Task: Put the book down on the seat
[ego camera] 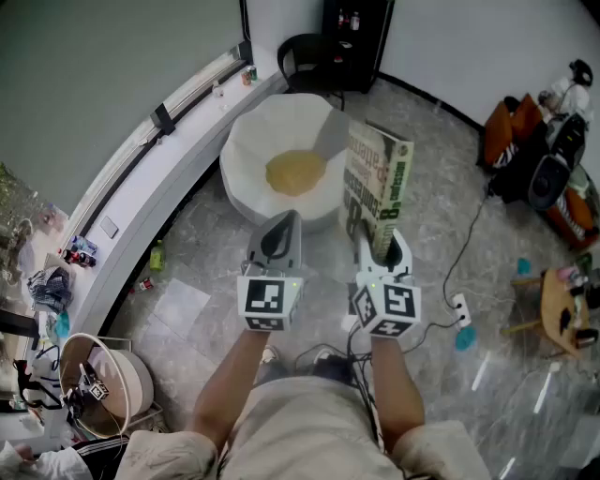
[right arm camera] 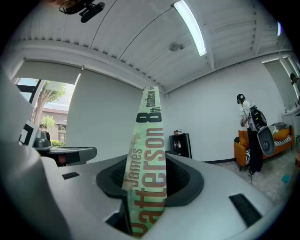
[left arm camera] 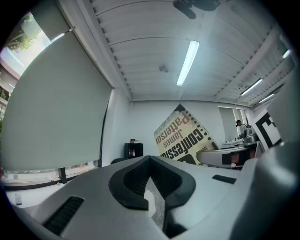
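Note:
My right gripper (ego camera: 380,246) is shut on the lower edge of a paperback book (ego camera: 377,186), which it holds upright. The pale green spine (right arm camera: 151,154) with orange lettering rises between its pads. The book hangs just right of and in front of the seat (ego camera: 246,150), a round white chair with a yellow cushion (ego camera: 295,172). In the left gripper view the book's cover (left arm camera: 183,138) shows tilted to the right. Beside it, my left gripper (ego camera: 282,229) is shut with nothing in it, pointing toward the seat's near rim.
A black chair (ego camera: 313,56) and a dark cabinet (ego camera: 357,26) stand behind the seat. A curved window ledge (ego camera: 159,178) runs along the left. At right are an orange sofa (ego camera: 511,125), a black bag (ego camera: 553,169), a floor cable with a power strip (ego camera: 459,306) and a small wooden table (ego camera: 557,306).

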`<state>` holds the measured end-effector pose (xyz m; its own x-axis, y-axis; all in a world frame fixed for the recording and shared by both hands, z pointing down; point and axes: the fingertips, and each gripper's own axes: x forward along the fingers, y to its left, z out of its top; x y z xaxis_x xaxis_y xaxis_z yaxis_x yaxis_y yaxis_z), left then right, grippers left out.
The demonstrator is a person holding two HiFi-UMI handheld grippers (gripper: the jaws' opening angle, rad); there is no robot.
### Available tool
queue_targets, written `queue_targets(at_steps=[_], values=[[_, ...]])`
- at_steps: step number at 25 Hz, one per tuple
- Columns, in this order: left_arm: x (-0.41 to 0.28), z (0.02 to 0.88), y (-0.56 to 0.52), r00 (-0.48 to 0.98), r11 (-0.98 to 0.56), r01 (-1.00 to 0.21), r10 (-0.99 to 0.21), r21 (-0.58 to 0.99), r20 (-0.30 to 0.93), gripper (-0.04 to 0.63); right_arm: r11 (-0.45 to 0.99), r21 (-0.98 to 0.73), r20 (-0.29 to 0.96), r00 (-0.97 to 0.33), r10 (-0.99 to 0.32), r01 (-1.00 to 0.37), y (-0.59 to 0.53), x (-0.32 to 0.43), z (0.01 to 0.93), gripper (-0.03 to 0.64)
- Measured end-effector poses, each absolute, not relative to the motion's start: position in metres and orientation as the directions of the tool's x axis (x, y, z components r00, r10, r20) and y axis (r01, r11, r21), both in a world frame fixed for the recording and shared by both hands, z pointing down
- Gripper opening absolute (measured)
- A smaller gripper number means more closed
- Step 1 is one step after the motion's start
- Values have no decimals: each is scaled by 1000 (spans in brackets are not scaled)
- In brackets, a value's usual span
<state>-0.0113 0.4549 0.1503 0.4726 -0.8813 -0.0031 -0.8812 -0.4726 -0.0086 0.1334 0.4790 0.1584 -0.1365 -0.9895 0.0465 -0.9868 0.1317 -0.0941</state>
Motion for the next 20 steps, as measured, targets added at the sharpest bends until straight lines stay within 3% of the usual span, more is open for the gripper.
queue_targets(at_steps=[20], values=[[22, 151, 458, 433, -431, -899, -901, -79, -3, 5, 187, -97, 9, -189, -982, -978, 476, 160, 157, 161]])
